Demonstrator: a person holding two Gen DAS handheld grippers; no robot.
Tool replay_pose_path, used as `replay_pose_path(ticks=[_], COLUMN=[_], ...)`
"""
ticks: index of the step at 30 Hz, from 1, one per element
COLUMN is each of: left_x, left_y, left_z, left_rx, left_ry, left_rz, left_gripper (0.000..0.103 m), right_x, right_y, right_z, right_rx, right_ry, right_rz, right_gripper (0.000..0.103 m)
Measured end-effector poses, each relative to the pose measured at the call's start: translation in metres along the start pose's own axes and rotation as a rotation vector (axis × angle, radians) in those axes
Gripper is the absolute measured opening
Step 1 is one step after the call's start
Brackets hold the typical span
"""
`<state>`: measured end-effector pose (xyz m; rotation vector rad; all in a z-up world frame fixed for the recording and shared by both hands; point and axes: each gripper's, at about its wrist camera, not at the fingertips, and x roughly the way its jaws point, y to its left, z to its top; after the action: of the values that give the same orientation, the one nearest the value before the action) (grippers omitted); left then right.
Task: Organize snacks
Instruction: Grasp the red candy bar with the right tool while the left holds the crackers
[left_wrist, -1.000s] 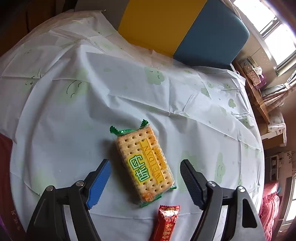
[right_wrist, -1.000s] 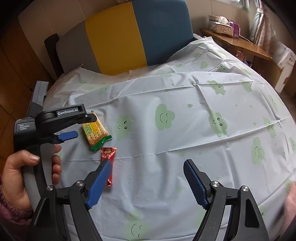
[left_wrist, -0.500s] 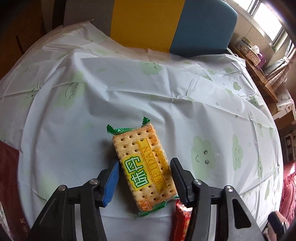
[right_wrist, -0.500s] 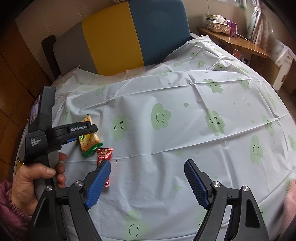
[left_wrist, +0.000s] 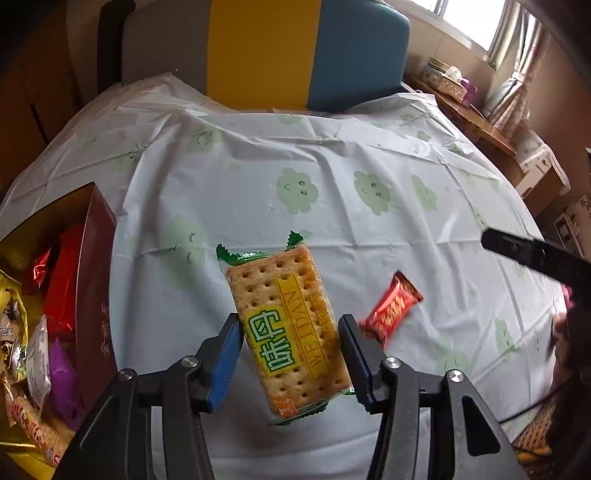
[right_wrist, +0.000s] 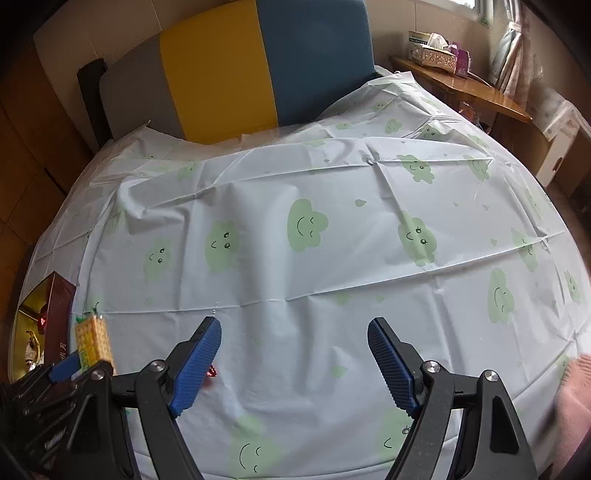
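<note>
Between the blue pads of the left claw (left_wrist: 290, 360) sits the cracker packet (left_wrist: 286, 328), clamped across its width and lifted clear of the surface (left_wrist: 369, 229), its long axis running away from the claw with the green crimped end farthest out. Judging by the task, the move ahead turns on one relation: the open maroon box (left_wrist: 94, 295) lies to the left of the packet and close by, already holding glossy foil bags and wrappers, so the left hand is the nearer carrier. The packet is a flat, stiff rectangle in clear crinkly film. Just right of the claw, a small red wrapper (left_wrist: 391, 310) rests on the surface, shiny and slim. The right claw (right_wrist: 295, 360) hangs released over bare cloth, nothing between its ribbed pads. Beyond, the creased, cloud-printed plastic cloth (right_wrist: 332, 258) covers the round surface, with a yellow-and-blue chair back (right_wrist: 266, 62) behind it.
</note>
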<state>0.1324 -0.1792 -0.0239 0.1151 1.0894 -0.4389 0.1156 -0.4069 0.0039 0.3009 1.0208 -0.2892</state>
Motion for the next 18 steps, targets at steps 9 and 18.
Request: replay_pose_path(ticks=[9,18], left_x=[-0.017,-0.008], left_y=[-0.01,-0.002], left_z=[-0.062,-0.081], left_rx=[0.142,0.133], left_ry=[0.02,0.013], left_rz=[0.001,-0.025], left_gripper=[0.053,0.053], right_x=[0.019,0.046], right_y=[0.022,0.055], right_z=[-0.015,-0.038], right_rx=[-0.038,-0.076], right_ry=[0.126,0.317], right_rz=[0.18,0.383], right_gripper=[0.082,0.056])
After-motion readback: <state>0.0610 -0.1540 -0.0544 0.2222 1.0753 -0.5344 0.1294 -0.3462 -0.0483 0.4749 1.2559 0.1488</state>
